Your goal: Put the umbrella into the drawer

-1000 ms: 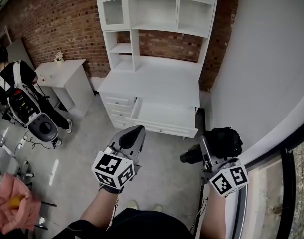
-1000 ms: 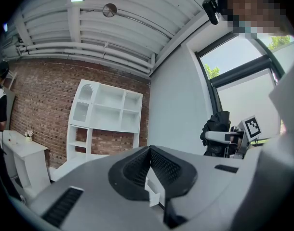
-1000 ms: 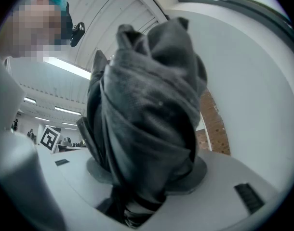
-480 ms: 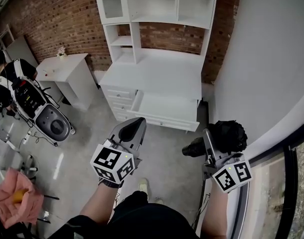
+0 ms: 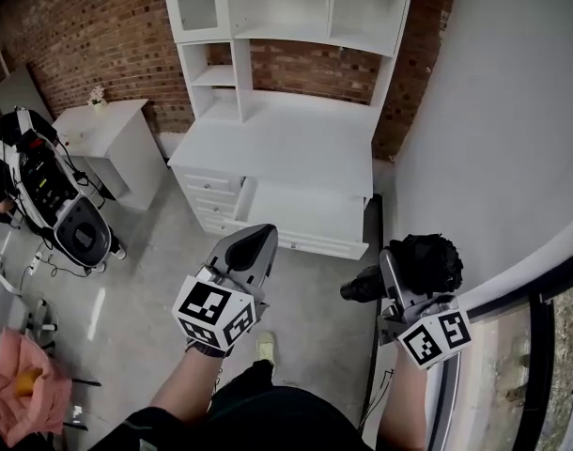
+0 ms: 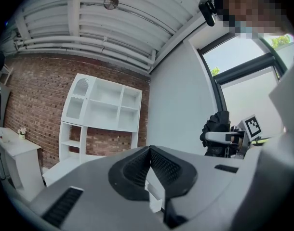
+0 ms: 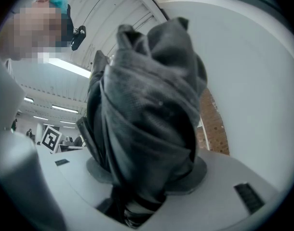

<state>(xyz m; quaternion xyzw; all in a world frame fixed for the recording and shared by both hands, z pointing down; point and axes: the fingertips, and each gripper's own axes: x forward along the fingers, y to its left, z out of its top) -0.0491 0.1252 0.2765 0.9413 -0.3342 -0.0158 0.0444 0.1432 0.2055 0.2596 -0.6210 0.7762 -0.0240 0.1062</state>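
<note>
Black folded fabric fills the right gripper (image 7: 148,179) view: its jaws are clamped on the umbrella (image 7: 147,100), pinching the bunched canopy near its lower end, pads buried in cloth so can't tell if they bite the shaft or only fabric; in the head view the right gripper (image 5: 392,272) carries the umbrella (image 5: 425,263) crosswise, canopy bulging toward the white wall (image 5: 493,111), dark handle end poking out to the left; the left gripper (image 5: 258,242) has jaws pressed together on nothing, tips meeting in its own view (image 6: 149,150), held level and pointing at the furniture; ahead and lower, the drawer (image 5: 310,244) stands pulled out of the white desk (image 5: 286,144), looks empty inside, well apart from both grippers; shelf unit (image 5: 286,7) on top of the desk, brick wall (image 5: 89,26) behind; off left a small white cabinet (image 5: 108,134), a person with gear (image 5: 33,172), pink cloth (image 5: 23,393) at bottom corner; judgement: umbrella in hand, not yet at the drawer, carry phase; risks: a grip on loose cloth alone could slide and drop the umbrella on the floor, the sticking-out handle or fat canopy could snag the drawer front on the way in, and laid crooked it may ride above the rim and block the drawer from shutting
</note>
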